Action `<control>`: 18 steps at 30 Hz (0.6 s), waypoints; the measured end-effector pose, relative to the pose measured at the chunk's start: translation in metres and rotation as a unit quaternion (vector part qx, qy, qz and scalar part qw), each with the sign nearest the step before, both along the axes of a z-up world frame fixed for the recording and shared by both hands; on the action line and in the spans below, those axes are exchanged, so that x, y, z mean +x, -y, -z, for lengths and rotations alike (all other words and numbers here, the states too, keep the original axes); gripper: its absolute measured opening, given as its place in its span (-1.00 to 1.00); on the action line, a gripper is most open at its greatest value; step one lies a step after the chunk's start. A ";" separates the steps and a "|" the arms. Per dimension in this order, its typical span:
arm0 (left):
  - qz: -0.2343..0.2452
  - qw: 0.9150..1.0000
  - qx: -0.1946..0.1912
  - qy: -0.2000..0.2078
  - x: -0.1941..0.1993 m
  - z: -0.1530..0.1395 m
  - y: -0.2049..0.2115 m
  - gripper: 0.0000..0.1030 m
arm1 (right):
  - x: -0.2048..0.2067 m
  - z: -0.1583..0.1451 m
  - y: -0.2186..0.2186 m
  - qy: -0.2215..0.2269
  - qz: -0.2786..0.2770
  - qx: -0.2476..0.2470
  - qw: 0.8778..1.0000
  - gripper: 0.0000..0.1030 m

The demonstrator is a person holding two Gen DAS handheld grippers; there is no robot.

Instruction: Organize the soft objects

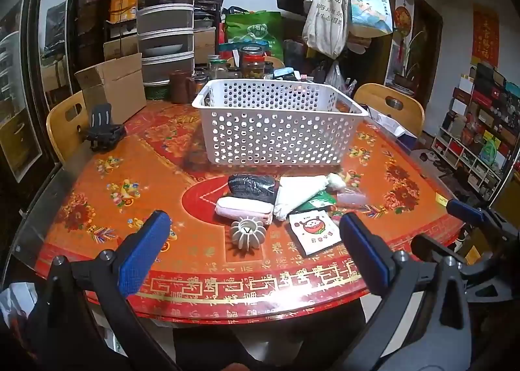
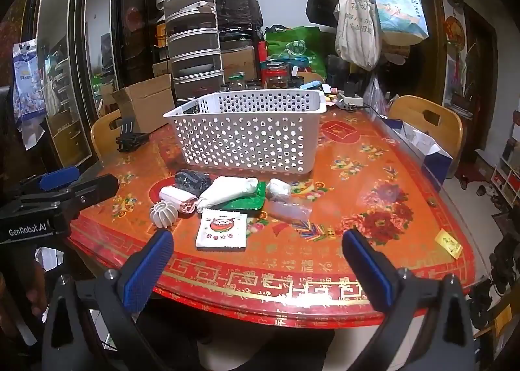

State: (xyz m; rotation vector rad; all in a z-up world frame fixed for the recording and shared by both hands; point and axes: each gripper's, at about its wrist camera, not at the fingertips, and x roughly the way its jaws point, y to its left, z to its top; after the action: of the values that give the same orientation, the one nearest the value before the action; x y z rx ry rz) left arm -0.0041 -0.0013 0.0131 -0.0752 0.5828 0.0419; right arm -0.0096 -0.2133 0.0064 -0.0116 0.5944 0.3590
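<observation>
A white perforated basket [image 1: 276, 120] is seen standing upright toward the far side of the red, flower-patterned worktop [image 1: 136, 208], and nothing can be made out inside it from either view. The soft things are gathered in a loose cluster just in front of the basket, on the near half of the worktop. A black bundle [image 1: 252, 187] lies at the back left of the cluster, touching a pink and white roll [image 1: 242, 208] set just in front of it. A white rolled cloth [image 1: 299, 193] is laid at a slant to the right of these, with a green packet [image 1: 317, 203] partly tucked under it. A small white wad [image 1: 336, 180] and a clear pouch [image 1: 352, 198] are found at the right end of the cluster. Nearest the edge, a white ribbed ball [image 1: 247, 234] sits beside a flat white sachet [image 1: 313, 231] printed with a cartoon face.

The left hand-held gripper [image 1: 256, 254] is held above the near edge of the worktop with its blue pads spread wide, and nothing is gripped between them. The right hand-held gripper [image 2: 260, 268] is likewise held spread wide and empty, near the front edge, right of the sachet. Neither is touching any item. A cardboard box [image 1: 113, 88] and a stack of round containers [image 1: 165, 23] are seen behind the basket on the left
</observation>
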 end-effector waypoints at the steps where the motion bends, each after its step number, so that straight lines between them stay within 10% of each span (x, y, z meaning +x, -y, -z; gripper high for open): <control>1: 0.000 1.000 0.000 -0.001 0.000 0.000 0.000 1.00 | 0.000 0.000 0.000 0.000 0.000 0.000 1.000 1.00; 18: 0.000 1.000 0.000 0.002 0.000 -0.003 0.001 1.00 | 0.001 0.001 -0.003 -0.004 -0.002 -0.002 1.000 1.00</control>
State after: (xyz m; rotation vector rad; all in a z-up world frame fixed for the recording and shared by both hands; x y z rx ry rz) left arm -0.0044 -0.0025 0.0164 -0.0752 0.5791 0.0409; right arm -0.0089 -0.2103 0.0053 -0.0145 0.6027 0.3617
